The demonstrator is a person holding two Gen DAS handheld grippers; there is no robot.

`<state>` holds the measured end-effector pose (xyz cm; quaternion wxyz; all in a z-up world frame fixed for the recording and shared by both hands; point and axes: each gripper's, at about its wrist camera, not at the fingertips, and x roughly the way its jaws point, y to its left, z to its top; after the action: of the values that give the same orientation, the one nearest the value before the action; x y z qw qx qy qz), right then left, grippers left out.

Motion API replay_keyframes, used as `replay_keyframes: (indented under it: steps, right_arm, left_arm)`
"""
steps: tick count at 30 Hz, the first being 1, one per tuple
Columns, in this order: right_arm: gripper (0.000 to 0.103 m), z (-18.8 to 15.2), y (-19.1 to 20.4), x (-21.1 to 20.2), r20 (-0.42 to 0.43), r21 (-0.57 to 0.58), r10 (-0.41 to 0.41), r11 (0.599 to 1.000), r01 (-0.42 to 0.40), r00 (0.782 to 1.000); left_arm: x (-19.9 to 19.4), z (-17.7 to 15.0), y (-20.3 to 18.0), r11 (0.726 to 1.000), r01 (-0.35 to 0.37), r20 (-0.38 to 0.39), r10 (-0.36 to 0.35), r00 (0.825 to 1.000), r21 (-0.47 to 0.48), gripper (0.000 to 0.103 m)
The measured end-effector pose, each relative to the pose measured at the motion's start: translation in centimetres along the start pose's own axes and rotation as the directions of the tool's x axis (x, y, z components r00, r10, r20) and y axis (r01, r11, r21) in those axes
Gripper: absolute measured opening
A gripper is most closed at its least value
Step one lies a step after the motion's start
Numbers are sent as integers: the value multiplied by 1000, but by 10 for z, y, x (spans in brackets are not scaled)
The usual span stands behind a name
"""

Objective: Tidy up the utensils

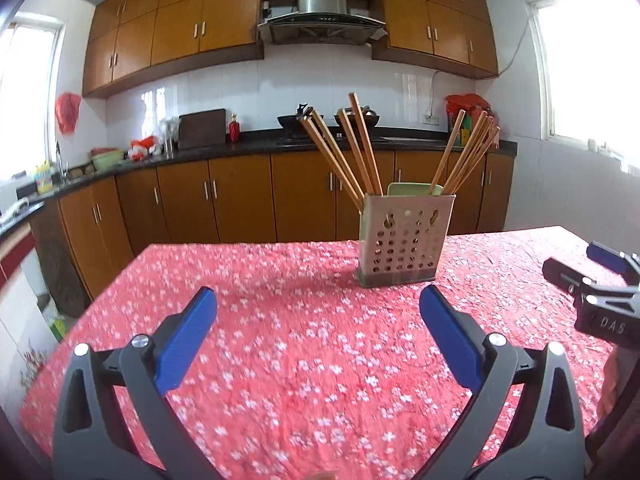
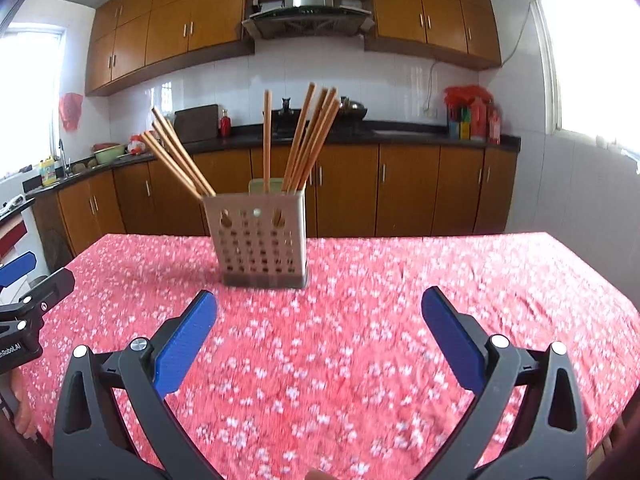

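A beige perforated utensil holder [image 1: 404, 236] stands upright on the table with the red flowered cloth [image 1: 300, 360]. Several wooden chopsticks [image 1: 352, 148] stick out of it, some leaning left and some leaning right. In the right wrist view the holder [image 2: 262, 238] is ahead and left of centre, with the chopsticks [image 2: 304, 140] fanned the same way. My left gripper [image 1: 318, 300] is open and empty, hovering over the cloth short of the holder. My right gripper [image 2: 319, 302] is open and empty, also short of the holder. Each gripper shows at the edge of the other's view.
The right gripper [image 1: 600, 280] shows at the right edge of the left view, the left gripper [image 2: 24, 292] at the left edge of the right view. Behind the table run wooden kitchen cabinets [image 1: 240, 200] and a black counter [image 1: 260, 146] with woks and bottles.
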<state>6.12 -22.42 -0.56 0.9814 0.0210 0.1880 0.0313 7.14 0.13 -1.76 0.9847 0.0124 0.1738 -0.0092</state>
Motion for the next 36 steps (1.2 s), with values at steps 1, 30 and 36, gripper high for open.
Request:
replay_keyframes:
  steps: [1,30,36]
  right_arm:
    - [101,-4,1,-1,-2,5,-2,1000,2,1000]
    - [101,-29,7,-20,7,-3,-23,1000,23,1000]
    - [101,-29,6,-20,9,-4,-26,1000,26,1000]
  left_arm:
    - [-1,-2,0,1000,-1,-2,1,1000,-8,99]
    - [-18,-27,0,999,15,0,-15,1000,-29,99]
    - [-19,-26,0,999,19,-2,-19,1000,-29,99]
